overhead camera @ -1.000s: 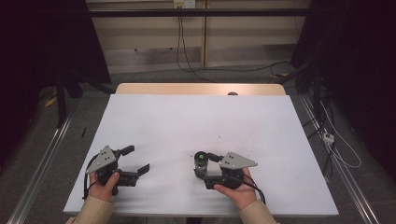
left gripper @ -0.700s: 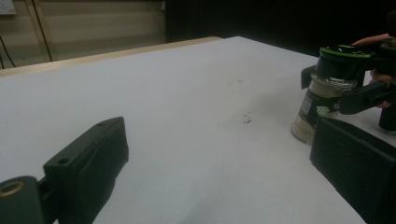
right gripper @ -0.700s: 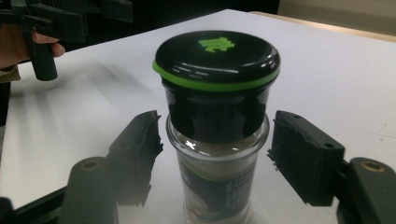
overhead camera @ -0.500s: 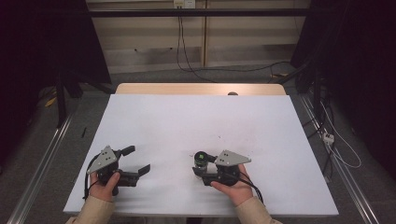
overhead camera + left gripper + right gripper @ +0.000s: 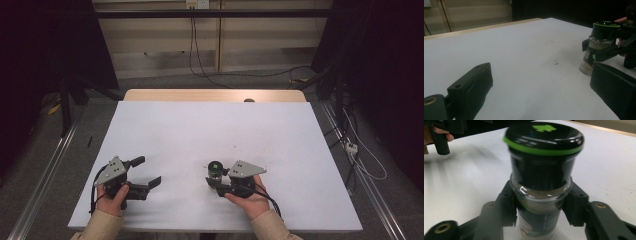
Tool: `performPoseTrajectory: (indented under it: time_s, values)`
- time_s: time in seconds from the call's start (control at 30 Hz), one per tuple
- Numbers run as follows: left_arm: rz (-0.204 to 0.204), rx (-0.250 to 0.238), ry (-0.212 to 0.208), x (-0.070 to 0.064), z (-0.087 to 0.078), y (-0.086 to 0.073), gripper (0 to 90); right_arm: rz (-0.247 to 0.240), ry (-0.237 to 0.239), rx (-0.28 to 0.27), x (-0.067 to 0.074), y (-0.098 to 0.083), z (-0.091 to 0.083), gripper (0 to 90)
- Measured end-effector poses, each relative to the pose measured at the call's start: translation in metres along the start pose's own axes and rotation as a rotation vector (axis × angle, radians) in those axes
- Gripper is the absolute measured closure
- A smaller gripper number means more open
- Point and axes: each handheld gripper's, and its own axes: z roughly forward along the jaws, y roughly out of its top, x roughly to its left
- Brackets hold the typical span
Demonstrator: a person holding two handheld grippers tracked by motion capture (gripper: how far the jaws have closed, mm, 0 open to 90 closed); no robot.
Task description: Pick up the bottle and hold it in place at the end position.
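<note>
A small glass spice jar (image 5: pixel 215 169) with a black lid ringed in green stands upright on the white table (image 5: pixel 210 125), near the front, right of centre. My right gripper (image 5: pixel 214 180) is shut on the jar's glass body just below the lid, one jaw on each side. From the right gripper view, the jar (image 5: pixel 541 170) rises between the jaws of my right gripper (image 5: pixel 541 207), with pale powder inside. My left gripper (image 5: pixel 148 171) rests open at the front left, nothing between its jaws. The left gripper (image 5: pixel 544 82) looks across at the jar (image 5: pixel 599 47) to its right.
A wooden strip (image 5: pixel 210 95) runs along the table's far edge, with a small dark object (image 5: pixel 248 100) on it. Cables (image 5: pixel 360 155) trail on the floor to the right. Metal rails (image 5: pixel 45 180) flank the table. A small dark speck (image 5: pixel 555 61) marks the white top.
The right gripper and the jar have shifted very slightly; the right gripper view is a little blurred. The left gripper has hardly moved and stays open.
</note>
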Motion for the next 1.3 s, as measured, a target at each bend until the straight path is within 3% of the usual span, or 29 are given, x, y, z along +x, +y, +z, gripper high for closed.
performPoseTrajectory:
  time_s: [0.33, 0.7, 1.3]
  values:
    - [-0.006, -0.003, -0.001, 0.000, 0.000, 0.000, 4.1, 0.021, -0.003, -0.007, -0.001, 0.001, 0.002, 53.0]
    - [0.000, -0.003, 0.007, 0.001, 0.000, 0.000, 4.1, 0.047, -0.080, -0.043, -0.009, 0.009, 0.007, 53.1]
    - [-0.002, -0.005, 0.000, 0.001, 0.001, 0.000, 4.1, 0.058, -0.148, -0.056, -0.018, 0.019, 0.019, 53.1]
